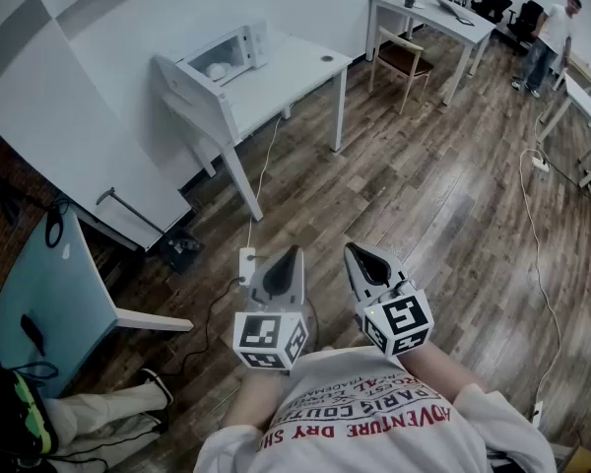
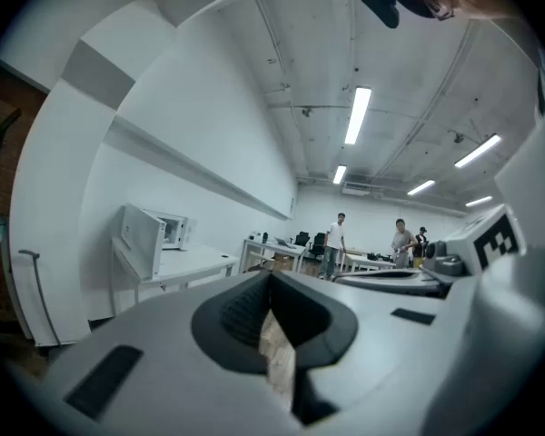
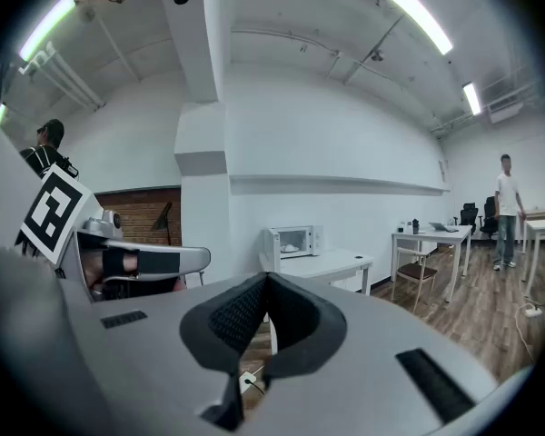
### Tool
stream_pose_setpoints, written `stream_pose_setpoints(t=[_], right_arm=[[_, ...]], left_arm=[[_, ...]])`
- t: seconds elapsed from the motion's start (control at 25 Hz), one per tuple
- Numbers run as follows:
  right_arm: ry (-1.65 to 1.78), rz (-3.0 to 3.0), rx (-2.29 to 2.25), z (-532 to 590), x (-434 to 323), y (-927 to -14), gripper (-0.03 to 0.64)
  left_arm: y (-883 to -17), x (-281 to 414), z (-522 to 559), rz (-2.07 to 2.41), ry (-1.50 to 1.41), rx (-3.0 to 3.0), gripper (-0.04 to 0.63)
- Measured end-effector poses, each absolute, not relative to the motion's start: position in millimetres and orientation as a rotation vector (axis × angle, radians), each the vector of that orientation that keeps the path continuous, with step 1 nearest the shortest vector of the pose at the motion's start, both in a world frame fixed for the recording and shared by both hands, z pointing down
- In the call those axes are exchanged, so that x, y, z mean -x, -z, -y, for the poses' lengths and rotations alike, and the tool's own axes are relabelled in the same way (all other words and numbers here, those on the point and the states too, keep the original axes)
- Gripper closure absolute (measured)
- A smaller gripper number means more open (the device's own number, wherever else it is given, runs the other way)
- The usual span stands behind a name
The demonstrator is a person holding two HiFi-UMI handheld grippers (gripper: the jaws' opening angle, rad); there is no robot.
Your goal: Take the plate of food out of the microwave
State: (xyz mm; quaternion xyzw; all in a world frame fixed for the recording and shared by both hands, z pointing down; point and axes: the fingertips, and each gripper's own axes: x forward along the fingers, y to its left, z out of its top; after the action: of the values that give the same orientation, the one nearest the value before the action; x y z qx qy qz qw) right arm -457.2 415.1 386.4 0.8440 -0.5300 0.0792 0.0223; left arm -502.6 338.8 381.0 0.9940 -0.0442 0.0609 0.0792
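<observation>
The person holds both tools close to the chest, over the dark wood-plank floor (image 1: 424, 195) and well apart from the work area. The left gripper (image 1: 284, 264), grey with a marker cube at its base, has its jaws pressed together with nothing between them. The right gripper (image 1: 366, 262) sits just beside it on the right, likewise clenched and empty. The boxy white microwave oven (image 1: 227, 55) stands at the far left, on the left end of a long white table (image 1: 300, 67) against the white wall. Its door hangs open towards the near side. Inside the lit cavity rests the pale plate of food (image 1: 217, 70), too small to make out in detail. Further right along the far wall stands a brown wooden chair (image 1: 404, 59), pushed up to a second white desk (image 1: 433, 13) that carries small items. A standing person in a light shirt (image 1: 550, 39) is at the far right. A teal-topped table (image 1: 39, 294) fills the near left corner.
</observation>
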Motion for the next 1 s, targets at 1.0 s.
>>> stream_pose_setpoints(t=[1.0], right_arm=[[-0.17, 1.647, -2.495, -373, 437, -398, 0.607]], left_arm=[[-396, 470, -309, 0.145, -0.221, -2.917, 0.588]])
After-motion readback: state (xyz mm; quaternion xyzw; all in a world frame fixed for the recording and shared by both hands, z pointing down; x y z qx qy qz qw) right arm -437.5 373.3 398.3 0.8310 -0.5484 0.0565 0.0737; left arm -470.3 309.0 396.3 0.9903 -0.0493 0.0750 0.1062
